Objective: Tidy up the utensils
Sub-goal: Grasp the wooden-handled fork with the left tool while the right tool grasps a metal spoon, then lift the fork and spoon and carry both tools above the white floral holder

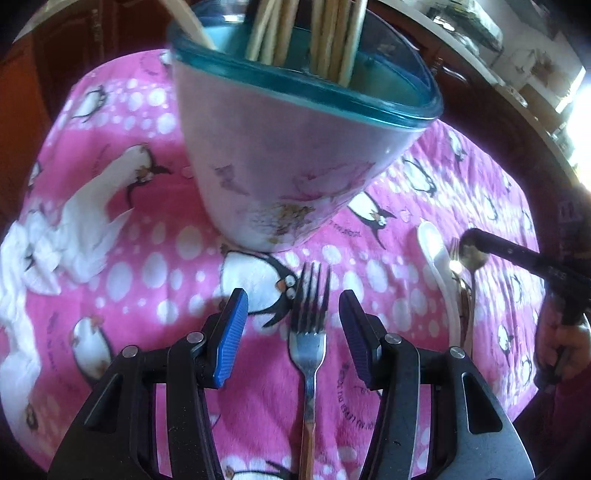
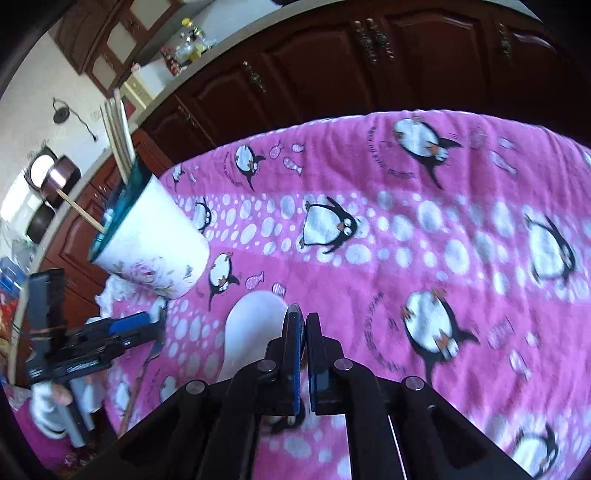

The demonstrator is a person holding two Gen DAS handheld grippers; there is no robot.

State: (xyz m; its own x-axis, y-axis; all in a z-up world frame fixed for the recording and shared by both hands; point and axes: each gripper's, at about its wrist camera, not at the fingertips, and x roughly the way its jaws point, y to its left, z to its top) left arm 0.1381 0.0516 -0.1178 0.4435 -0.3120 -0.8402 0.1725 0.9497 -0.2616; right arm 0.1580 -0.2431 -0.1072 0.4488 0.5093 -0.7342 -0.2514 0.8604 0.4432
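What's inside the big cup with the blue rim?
Long pale wooden sticks, probably chopsticks, stand inside the cup and poke out above its blue rim. Another wooden handle leans at its left edge. The cup's wall hides their lower ends and the bottom.

From my left camera, the fork [image 1: 308, 343] runs off the bottom edge, its handle cut short. The chopsticks [image 1: 328, 33] in the holder [image 1: 280, 162] leave the top edge. On my right camera, the right gripper [image 2: 305, 325] covers the white spoon [image 2: 251, 332] handle; I can't tell what its closed fingers pinch.
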